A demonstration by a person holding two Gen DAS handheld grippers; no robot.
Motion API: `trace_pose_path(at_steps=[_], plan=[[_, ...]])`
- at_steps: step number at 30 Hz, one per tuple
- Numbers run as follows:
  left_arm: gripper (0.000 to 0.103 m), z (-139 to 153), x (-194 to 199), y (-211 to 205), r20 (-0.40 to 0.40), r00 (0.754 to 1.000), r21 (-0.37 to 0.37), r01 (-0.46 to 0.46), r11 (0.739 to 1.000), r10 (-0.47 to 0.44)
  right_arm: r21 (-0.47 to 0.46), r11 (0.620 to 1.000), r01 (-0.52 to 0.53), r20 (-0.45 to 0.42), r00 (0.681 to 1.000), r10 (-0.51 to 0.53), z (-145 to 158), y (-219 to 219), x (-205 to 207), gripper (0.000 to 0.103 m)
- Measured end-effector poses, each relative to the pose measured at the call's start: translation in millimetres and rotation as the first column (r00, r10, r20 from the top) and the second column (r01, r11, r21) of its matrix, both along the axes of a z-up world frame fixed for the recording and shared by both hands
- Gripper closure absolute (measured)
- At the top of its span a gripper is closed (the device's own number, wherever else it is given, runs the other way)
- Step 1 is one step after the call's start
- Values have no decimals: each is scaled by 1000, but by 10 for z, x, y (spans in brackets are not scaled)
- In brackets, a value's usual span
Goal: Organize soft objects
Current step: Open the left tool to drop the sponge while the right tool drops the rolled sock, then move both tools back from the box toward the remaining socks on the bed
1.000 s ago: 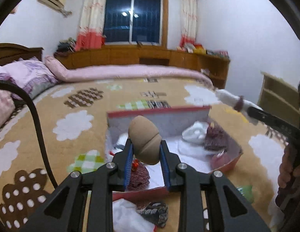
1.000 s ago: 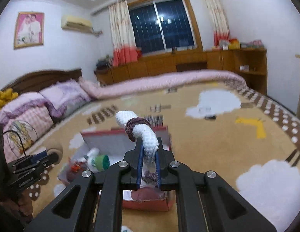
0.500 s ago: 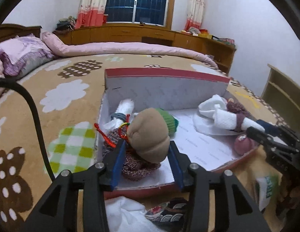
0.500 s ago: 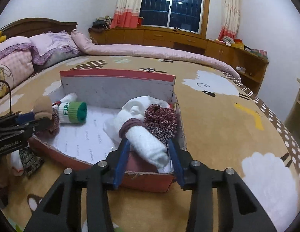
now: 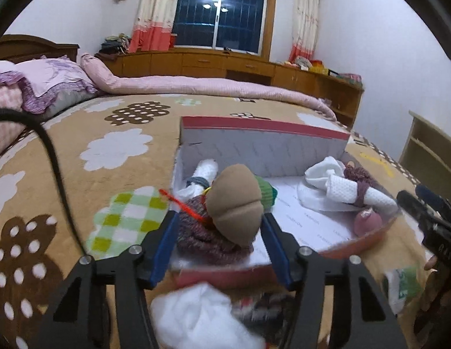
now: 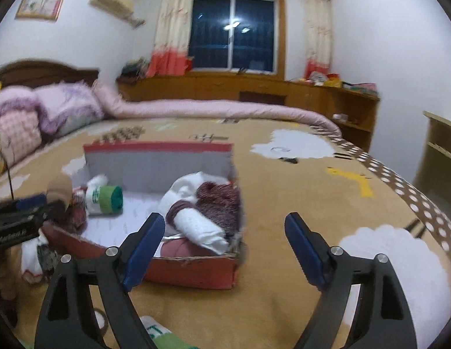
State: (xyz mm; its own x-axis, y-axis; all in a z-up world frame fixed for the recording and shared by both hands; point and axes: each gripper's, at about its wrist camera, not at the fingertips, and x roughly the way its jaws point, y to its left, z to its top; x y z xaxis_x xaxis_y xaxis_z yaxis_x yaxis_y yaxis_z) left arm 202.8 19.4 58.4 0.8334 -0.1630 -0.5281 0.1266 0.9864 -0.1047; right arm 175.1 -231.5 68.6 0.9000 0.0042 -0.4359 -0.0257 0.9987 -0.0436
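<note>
Brown sock ball point(image 5: 235, 203) sits mid-frame between the left gripper point(image 5: 219, 229) fingers, which have just been opening, maybe still touching. Right gripper point(image 6: 225, 247) is wide open, empty. Lift away gently from the red box point(image 5: 263, 129).

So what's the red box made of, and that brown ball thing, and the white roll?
Red box: looks like cardboard, with a frayed, papery front edge and a printed white lining. Brown ball: probably a rolled sock of smooth, matte stretchy knit, with a seam across it. White roll: seemingly soft cotton with a bumpy waffle texture, wrapped by a maroon band.
</note>
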Motion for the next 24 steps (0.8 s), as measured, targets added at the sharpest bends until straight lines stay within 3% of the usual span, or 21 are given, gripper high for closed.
trace_pose_path(at_steps=[3,5,8,10,14,16,18,20,22,24], plan=[[38,79,-308,91,79,994,1,-74,997,74,42,999,27,58,998,-29,46,-88,-155,17],[37,75,-401,145,69,993,-8,-98,995,98,55,998,28,75,997,-32,59,-104,-243,17],[37,79,-562,222,63,990,-38,-121,992,123,75,997,28,3,1000,-28,5,-96,-272,17],[37,106,-724,196,89,990,-30,-103,994,105,83,996,29,-31,999,-27,-33,-75,-309,17],[34,143,-905,-40,153,988,54,-15,998,7,93,995,35,-8,999,-34,-21,-55,-531,17],[34,154,-945,-52,161,987,56,-14,998,4,107,993,41,-9,999,-40,-21,-68,-626,17],[33,146,-1036,34,151,988,6,-23,1000,22,129,990,52,-22,999,-50,-34,-99,-728,17],[33,60,-1100,108,90,995,-32,-30,999,33,177,983,53,-48,998,-45,-69,-159,-855,17],[34,-158,-1190,31,-1,1000,-3,-17,1000,17,199,979,41,-134,991,-15,-299,-125,-969,23],[35,-222,-1324,-106,7,1000,53,20,998,-20,156,987,25,-206,978,8,-387,12,-1012,22]])
